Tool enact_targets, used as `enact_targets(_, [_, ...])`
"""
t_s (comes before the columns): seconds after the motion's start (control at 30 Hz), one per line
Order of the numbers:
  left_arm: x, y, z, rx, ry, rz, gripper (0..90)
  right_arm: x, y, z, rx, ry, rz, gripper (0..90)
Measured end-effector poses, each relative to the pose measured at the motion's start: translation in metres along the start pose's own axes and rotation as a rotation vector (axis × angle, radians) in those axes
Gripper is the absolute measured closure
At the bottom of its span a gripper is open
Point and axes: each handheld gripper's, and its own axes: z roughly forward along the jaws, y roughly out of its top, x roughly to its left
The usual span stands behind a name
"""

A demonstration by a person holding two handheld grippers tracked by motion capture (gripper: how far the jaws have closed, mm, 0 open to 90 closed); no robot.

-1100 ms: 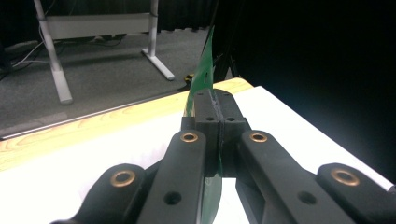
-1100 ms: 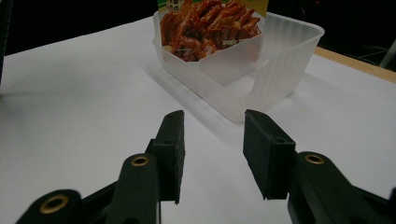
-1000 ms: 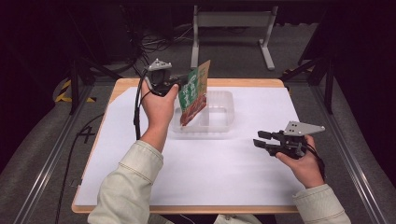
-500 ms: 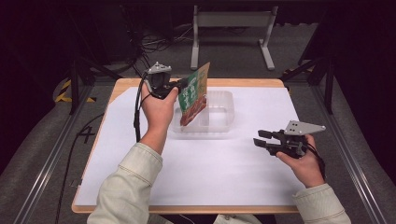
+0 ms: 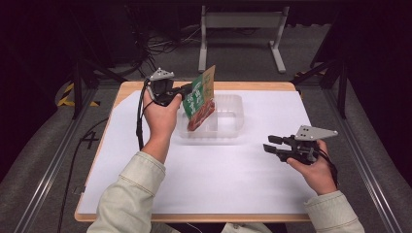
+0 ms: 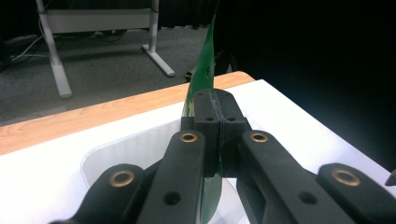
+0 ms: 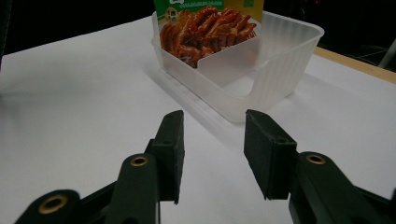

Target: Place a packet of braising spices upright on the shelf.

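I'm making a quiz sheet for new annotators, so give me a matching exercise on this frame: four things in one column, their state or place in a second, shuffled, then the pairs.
Things:
1. left gripper
2. right gripper
3. snack packet
4. clear plastic tub

States or places:
A. jaws apart, nothing between them
B. rests on the white table sheet
C. jaws shut on the packet's edge
D. held upright, lower end inside the tub

Pairs: 1-C, 2-A, 3-D, 4-B

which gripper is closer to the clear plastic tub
Left. The left gripper holds a snack packet over the tub; the right gripper hovers open, off to the tub's side.
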Motion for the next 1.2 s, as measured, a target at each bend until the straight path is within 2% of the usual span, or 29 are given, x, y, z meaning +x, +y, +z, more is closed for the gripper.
enact_targets(0.1, [0.001,0.001,-0.001,-0.001,0.018,0.013,84.2,-0.001,0.000,0.000,-0.004,0.002,0.002,58.8])
enact_targets(0.2, [0.002,0.001,-0.002,-0.025,0.039,0.017,66.0,-0.001,0.000,0.001,-0.001,0.004,0.001,58.8])
enact_targets(0.3, [0.003,0.002,-0.004,-0.033,0.041,0.025,56.7,-0.002,0.001,0.002,-0.004,0.006,0.002,58.5])
enact_targets(0.37, [0.001,0.003,-0.007,-0.042,0.051,0.040,46.2,-0.002,0.001,0.003,-0.005,0.007,0.001,58.4])
enact_targets(0.63, [-0.002,0.007,-0.022,-0.076,0.044,0.098,25.9,-0.003,0.004,0.007,-0.006,0.013,-0.004,57.6])
enact_targets(0.83, [-0.004,0.007,-0.040,-0.082,0.000,0.115,19.6,-0.005,0.005,0.007,-0.017,0.015,-0.005,56.7])
enact_targets(1.0, [-0.008,0.004,-0.060,-0.096,-0.031,0.159,14.8,-0.005,0.006,0.004,-0.023,0.012,-0.007,56.0])
enact_targets(1.2, [-0.006,-0.006,-0.078,-0.074,-0.045,0.181,12.6,-0.006,0.006,0.003,-0.024,0.008,-0.004,55.1])
